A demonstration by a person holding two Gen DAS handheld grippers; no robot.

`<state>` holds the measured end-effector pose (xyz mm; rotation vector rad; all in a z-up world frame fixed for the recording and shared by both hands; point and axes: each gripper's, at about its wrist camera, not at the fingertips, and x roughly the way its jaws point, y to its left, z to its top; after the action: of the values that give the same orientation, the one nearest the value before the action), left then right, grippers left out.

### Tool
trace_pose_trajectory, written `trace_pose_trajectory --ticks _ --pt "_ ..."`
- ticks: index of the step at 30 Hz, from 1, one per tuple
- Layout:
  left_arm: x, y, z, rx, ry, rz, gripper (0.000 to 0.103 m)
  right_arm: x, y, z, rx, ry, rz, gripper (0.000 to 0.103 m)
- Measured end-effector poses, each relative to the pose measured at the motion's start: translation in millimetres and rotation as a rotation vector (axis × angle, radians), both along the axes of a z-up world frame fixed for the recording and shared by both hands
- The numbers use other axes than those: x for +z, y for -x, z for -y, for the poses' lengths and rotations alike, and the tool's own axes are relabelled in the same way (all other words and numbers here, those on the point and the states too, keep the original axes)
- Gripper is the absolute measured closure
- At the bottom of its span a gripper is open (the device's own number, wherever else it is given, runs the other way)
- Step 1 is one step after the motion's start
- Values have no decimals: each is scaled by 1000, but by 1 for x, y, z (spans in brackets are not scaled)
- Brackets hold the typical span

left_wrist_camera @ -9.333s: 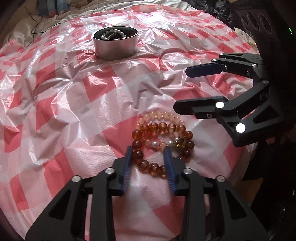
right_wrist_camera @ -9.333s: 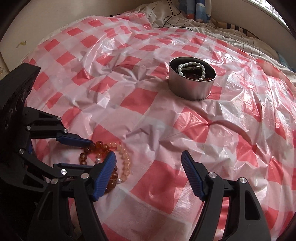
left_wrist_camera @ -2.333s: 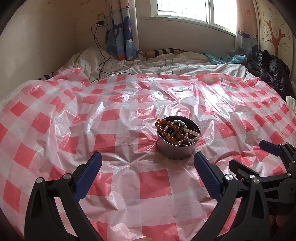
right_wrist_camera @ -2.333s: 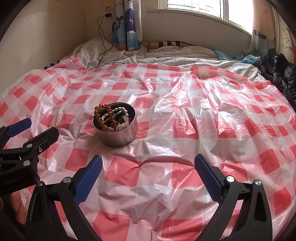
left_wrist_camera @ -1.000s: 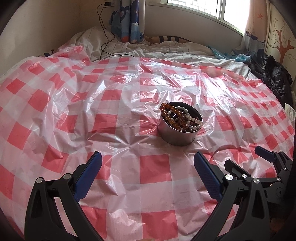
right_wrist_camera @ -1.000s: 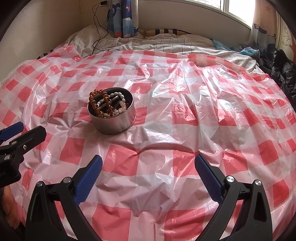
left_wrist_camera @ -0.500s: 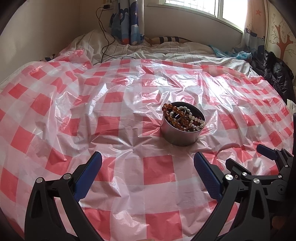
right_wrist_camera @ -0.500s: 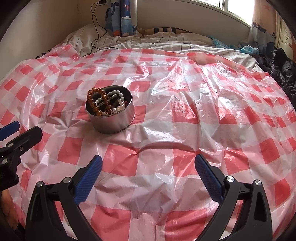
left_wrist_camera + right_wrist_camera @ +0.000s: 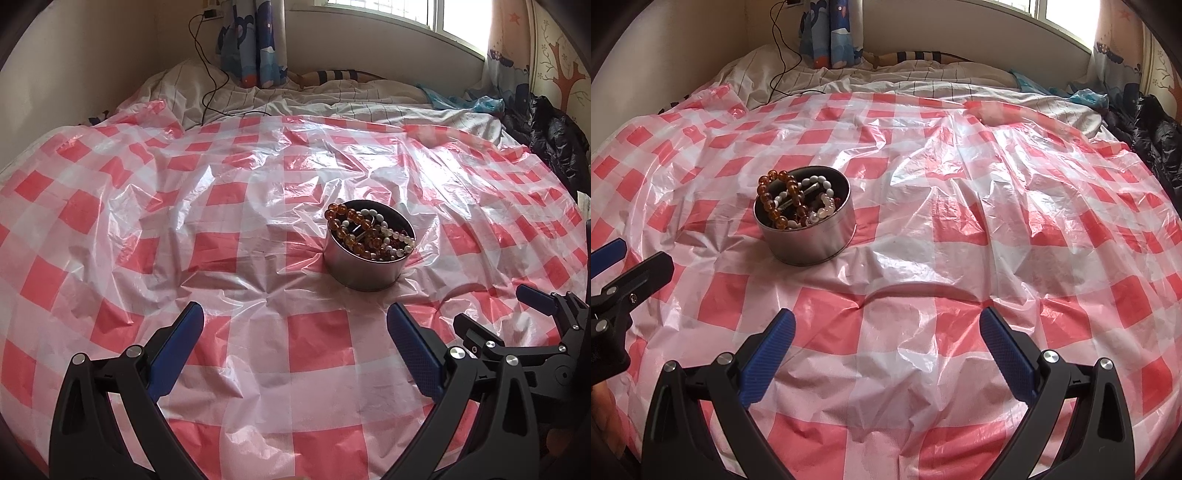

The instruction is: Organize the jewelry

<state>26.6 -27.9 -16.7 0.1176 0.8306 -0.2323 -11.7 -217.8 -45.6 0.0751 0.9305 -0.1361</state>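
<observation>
**Tongs spread wide above the cloth, beads in the tin**

Both tongs, left [image 9: 294, 334] and right [image 9: 886, 332], are seen with jaws wide apart and nothing gripped, held over a red-checked plastic cloth [image 9: 317, 343]. Amber and white bracelets [image 9: 369, 232] are heaped in a round metal tin [image 9: 364, 269], one amber loop overhanging its rim. The tin stands well apart from both tongs.

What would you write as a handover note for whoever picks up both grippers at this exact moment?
Left gripper: open, empty, held above the cloth.
Right gripper: open, empty, beside the left.
Round metal tin sits on the red checked plastic cloth; amber bead bracelet and white bead bracelet lie inside, the amber one riding over the rim.
Done: no jewelry visible loose on the cloth.
Left: perhaps tuck the amber beads fully in.
</observation>
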Motion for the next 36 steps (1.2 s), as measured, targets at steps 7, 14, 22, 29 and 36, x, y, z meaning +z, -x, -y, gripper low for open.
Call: trace_pose_trajectory --ticks 7,14,22,29,36 --pt "-2 -6 4 -3 -14 -2 8 0 -3 1 4 1 1 7" --pt "-4 -9 8 -10 -32 -4 8 0 -4 1 2 3 0 7" --pt "-5 -10 9 -14 -30 -5 8 -2 -11 1 13 1 -7 7" --pt "-4 -10 12 -19 -29 -7 8 -2 -11 -1 14 1 -8 7" --pt "-2 -7 15 -19 -40 -2 8 0 -8 -5 12 4 0 7"
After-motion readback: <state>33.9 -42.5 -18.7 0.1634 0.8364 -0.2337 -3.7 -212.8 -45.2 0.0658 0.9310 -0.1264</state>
